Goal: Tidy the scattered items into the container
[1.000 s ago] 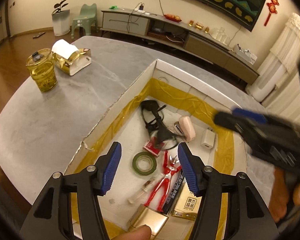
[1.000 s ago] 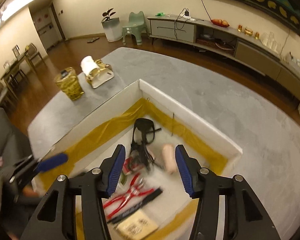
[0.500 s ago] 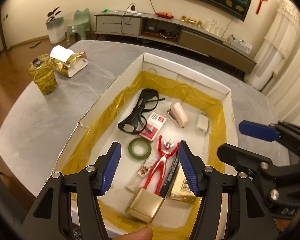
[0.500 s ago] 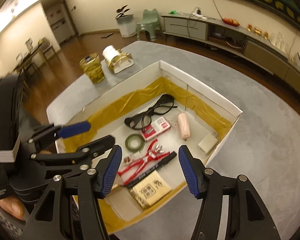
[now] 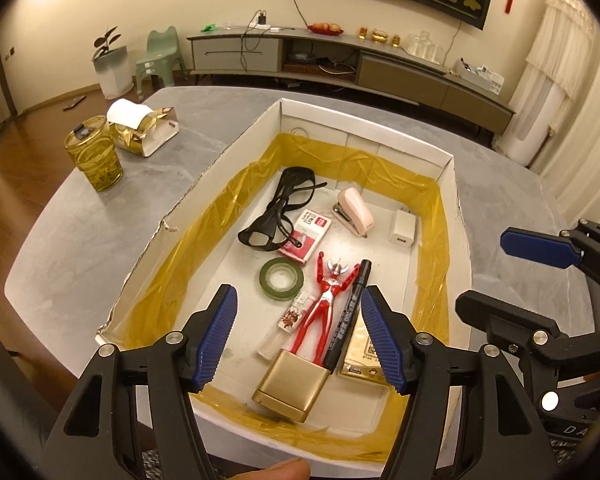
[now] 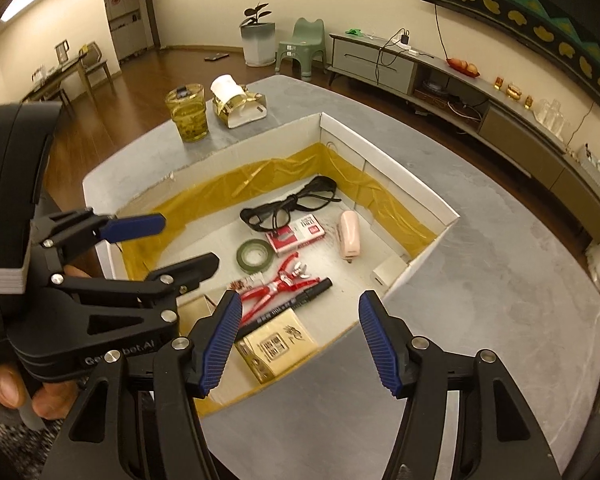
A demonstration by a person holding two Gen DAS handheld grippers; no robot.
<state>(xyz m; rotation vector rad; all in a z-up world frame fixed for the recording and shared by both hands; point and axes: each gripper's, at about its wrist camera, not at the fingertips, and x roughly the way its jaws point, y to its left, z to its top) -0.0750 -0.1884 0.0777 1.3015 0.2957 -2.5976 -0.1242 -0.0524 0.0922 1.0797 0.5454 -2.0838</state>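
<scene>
Showing only rightward: hand [image 6: 4, 390] gripping tongs.

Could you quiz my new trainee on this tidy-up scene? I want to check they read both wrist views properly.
1. True or false: the red figure lies inside the box.
2. What lies directly beside the figure, on the side toward the right gripper: A) marker, B) stapler, C) charger?
3. Is anything between the fingers of the left gripper?

Key: 1 true; 2 A; 3 no, they are opening and empty.
</scene>
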